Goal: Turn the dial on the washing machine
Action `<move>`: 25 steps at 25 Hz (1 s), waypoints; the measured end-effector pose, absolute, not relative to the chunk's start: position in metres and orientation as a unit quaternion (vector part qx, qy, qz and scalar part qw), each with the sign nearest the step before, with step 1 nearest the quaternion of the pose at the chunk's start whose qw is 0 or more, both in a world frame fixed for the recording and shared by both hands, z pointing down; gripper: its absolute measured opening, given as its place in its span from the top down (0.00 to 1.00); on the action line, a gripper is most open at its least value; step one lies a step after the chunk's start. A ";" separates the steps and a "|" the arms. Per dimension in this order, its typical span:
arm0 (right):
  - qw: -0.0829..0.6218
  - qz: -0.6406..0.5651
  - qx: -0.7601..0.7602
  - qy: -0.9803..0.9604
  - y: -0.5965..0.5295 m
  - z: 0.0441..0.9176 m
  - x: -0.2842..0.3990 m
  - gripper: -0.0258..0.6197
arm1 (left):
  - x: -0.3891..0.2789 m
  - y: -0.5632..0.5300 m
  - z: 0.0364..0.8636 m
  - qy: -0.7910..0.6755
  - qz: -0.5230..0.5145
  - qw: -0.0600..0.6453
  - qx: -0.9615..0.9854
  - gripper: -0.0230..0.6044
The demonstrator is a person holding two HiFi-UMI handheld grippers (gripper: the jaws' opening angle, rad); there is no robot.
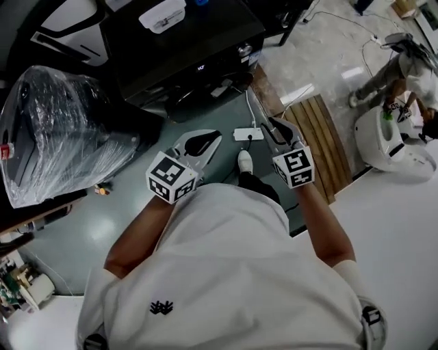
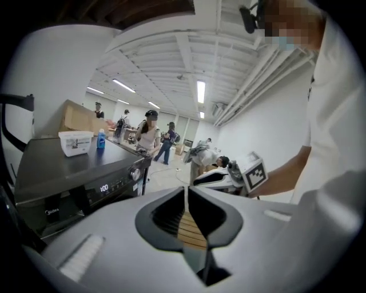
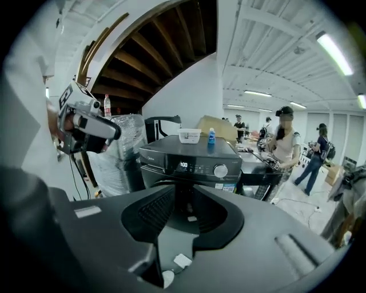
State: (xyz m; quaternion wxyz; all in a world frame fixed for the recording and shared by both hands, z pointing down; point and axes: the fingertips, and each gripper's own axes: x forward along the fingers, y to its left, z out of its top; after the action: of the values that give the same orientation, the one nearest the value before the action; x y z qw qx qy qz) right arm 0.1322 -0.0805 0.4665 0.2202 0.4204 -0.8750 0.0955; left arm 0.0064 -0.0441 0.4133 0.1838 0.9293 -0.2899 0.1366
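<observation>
Both well short of the dial (image 3: pixel 221 170): right gripper (image 3: pixel 184 193) jaws apart, empty; left gripper (image 2: pixel 186 193) seemingly clenched.

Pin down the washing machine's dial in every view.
Head view: dial upper middle, at the washing machine's front edge.
Left gripper view: dial left of centre.
Right gripper view: dial just right of centre.
Shared landmark: white tub on top of the washing machine.

Washing machine (image 3: pixel 189 160) is dead ahead with a tub (image 3: pixel 189 135) and bottle (image 3: pixel 211 135) on top, dial (image 3: pixel 221 170) at its panel's right end, plastic-wrapped appliance (image 1: pixel 55 130) on its left, slatted board (image 1: pixel 321 137) on the floor to its right.
</observation>
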 end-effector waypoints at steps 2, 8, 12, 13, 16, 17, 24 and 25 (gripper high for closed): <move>0.236 0.086 0.404 -0.880 -0.109 0.481 0.148 0.83 | 0.020 -0.053 0.413 -0.314 0.133 0.189 0.921 0.87; 0.252 0.075 0.377 -0.888 -0.189 0.521 0.158 0.82 | 0.033 -0.065 0.418 -0.363 0.130 0.204 0.900 0.87; 0.258 0.063 0.367 -0.891 -0.237 0.541 0.141 0.79 | 0.026 -0.069 0.416 -0.381 0.142 0.200 0.892 0.87; 0.258 0.062 0.368 -0.891 -0.248 0.545 0.138 0.78 | 0.024 -0.071 0.415 -0.386 0.141 0.199 0.890 0.87; 0.259 0.058 0.377 -0.887 -0.275 0.554 0.127 0.76 | 0.015 -0.074 0.410 -0.397 0.137 0.198 0.885 0.87; 0.259 0.058 0.380 -0.886 -0.283 0.557 0.124 0.75 | 0.011 -0.075 0.410 -0.401 0.137 0.199 0.884 0.87; 0.275 0.047 0.388 -0.878 -0.322 0.576 0.116 0.72 | 0.008 -0.076 0.419 -0.406 0.138 0.208 0.879 0.87; 0.278 0.047 0.390 -0.877 -0.326 0.578 0.116 0.72 | 0.008 -0.076 0.420 -0.405 0.140 0.209 0.879 0.87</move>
State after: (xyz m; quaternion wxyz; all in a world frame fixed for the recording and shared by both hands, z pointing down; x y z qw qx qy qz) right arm 0.1160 -0.3261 0.5778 0.2776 0.3897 -0.8769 0.0466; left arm 0.0082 -0.0760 0.4201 0.2093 0.8788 -0.4054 0.1396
